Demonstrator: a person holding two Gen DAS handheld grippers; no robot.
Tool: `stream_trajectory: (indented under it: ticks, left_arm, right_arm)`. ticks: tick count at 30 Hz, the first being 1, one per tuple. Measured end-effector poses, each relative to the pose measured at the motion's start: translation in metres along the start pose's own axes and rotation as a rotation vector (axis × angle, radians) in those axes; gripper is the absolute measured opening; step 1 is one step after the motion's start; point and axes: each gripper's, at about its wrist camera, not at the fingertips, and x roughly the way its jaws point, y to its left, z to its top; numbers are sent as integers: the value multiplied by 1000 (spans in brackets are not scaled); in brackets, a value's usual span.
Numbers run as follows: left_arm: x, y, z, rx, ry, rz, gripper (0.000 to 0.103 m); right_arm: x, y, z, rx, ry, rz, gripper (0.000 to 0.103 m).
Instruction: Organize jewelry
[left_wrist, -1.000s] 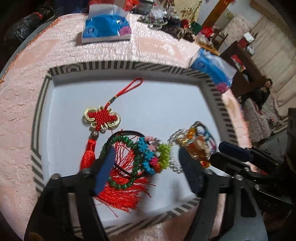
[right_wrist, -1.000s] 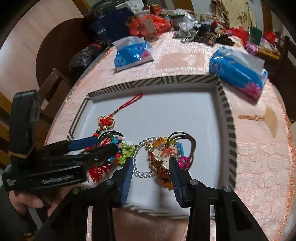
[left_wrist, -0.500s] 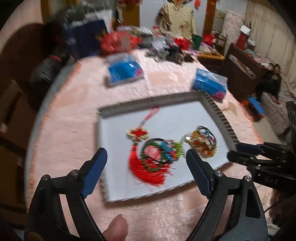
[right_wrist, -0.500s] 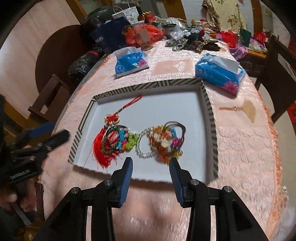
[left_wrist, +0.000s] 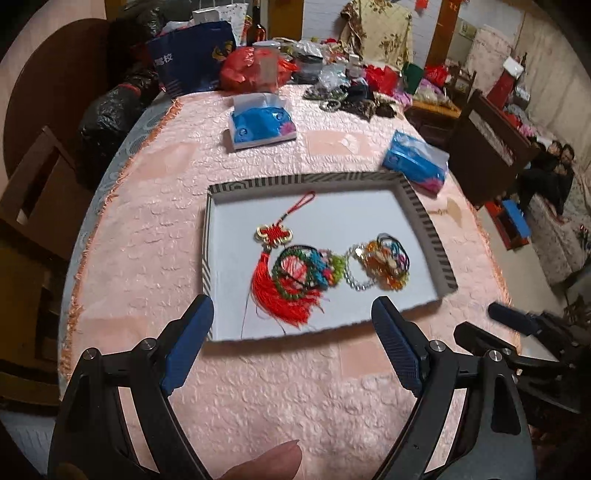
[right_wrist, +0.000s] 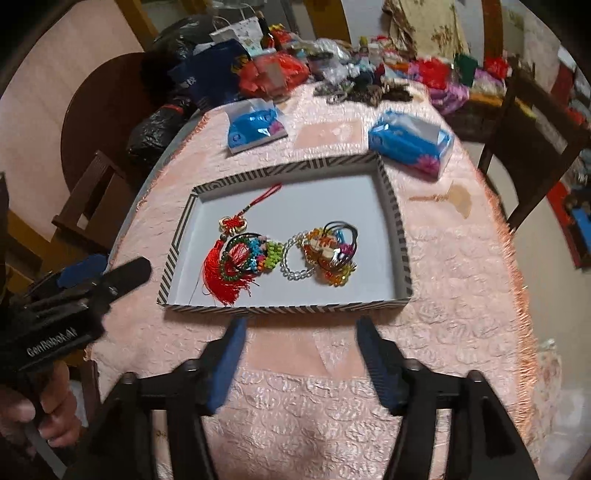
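With every piece lying inside the striped tray (right_wrist: 395, 225), I hold my left gripper (left_wrist: 291, 339) wide and empty short of it, while my right gripper (right_wrist: 299, 354) is opening, nothing between its jaws.

Cluttered home: tablecloth (left_wrist: 332, 387), hung clothing (left_wrist: 376, 33).

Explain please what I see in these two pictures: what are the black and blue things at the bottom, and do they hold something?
They are two hand-held claws, one in each hand of a person; each carries a camera looking along its fingers. One picture looks from the left claw, the other from the right claw. Both are empty; the left is wide open and the right's jaws are opening. On the pink tablecloth stands a striped tray. In it lie a red tassel ornament, a green bead bracelet, a clear bead bracelet and tangled colourful pieces.
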Motion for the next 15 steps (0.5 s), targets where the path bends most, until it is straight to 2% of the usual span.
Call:
stream_trajectory:
  ticks: [6,15]
  left_arm:
    - [-14,-15,-11,16,6,1,87]
    - [-27,-16,-20,8,0,3,87]
  right_arm:
    - [-15,8,-7,-30,-18,-23,66]
    - [-26,13,-17,-17,-24,-18,66]
